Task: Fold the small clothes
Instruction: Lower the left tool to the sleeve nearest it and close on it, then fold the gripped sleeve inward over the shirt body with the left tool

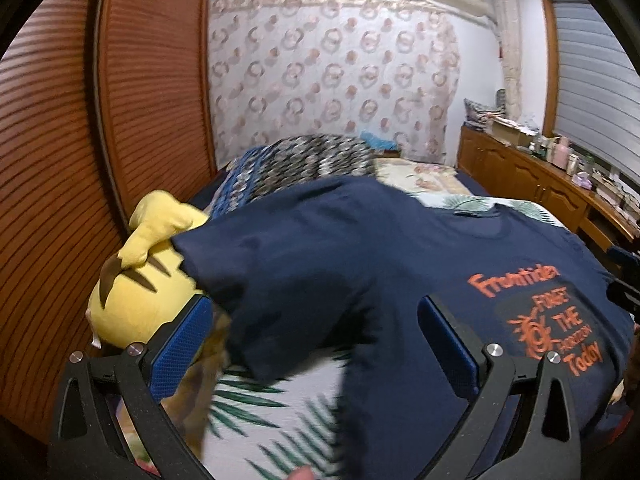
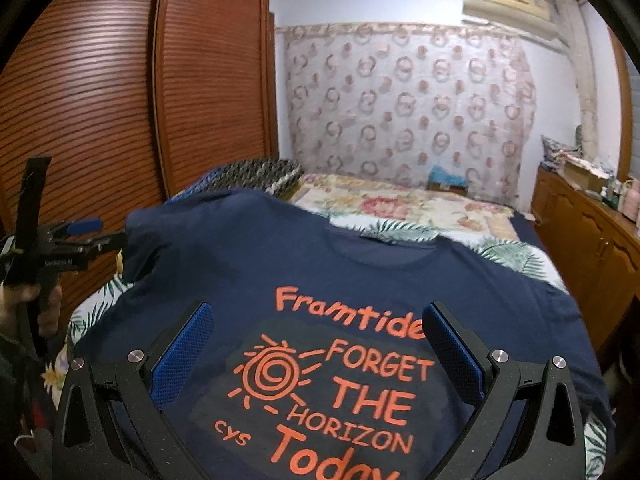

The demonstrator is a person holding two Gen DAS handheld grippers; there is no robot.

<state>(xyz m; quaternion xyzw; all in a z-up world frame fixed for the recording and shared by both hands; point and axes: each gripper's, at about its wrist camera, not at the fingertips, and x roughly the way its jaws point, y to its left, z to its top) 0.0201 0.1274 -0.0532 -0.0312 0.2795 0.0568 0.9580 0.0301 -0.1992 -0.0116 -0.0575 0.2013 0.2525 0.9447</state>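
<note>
We held both hand-held grippers wide open, empty: left, right. The shirt lay on the bed. Its draped sleeve could bunch and skew the fold.

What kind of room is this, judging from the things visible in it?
Most likely a bedroom: a bed with a floral cover, a louvered wooden wardrobe beside it, and an air conditioner high on the wall.
</note>
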